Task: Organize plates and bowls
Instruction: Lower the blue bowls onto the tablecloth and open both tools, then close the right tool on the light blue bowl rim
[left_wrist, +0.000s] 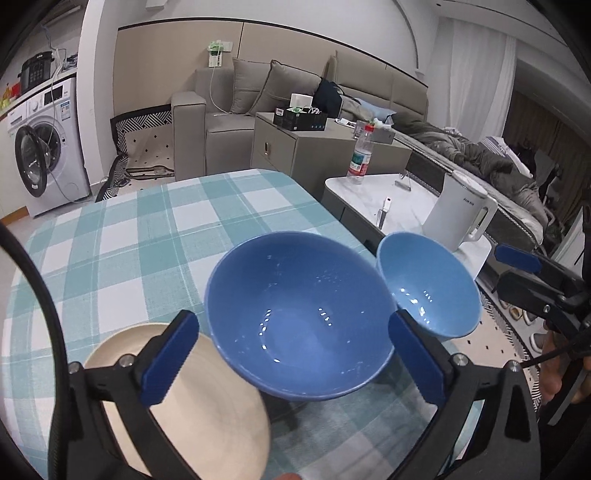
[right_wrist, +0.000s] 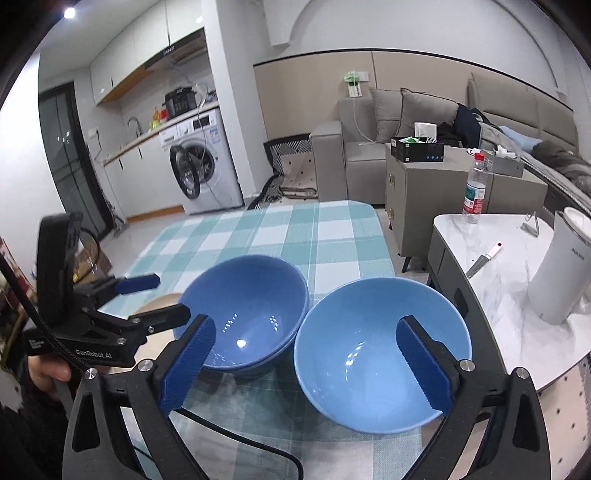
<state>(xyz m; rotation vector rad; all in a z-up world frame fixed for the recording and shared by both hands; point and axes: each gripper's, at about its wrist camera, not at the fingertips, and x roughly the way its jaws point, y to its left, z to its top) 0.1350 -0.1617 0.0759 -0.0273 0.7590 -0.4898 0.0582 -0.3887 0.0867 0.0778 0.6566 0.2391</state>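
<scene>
Left wrist view shows the left gripper (left_wrist: 293, 356) spread wide and empty, its pads flanking the dark blue bowl (left_wrist: 299, 314) on the checked tablecloth (left_wrist: 110, 236). The right gripper (right_wrist: 306, 365), equally wide and empty, frames the light blue bowl (right_wrist: 380, 354) just beside it. A cream plate (left_wrist: 207, 410) sits nearby. Pinching one rim squarely should suit nesting best.

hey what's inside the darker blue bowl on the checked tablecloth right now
The darker blue bowl looks empty: only light glints and faint smears on its inner wall. Its near rim hides the tablecloth directly beneath.
</scene>
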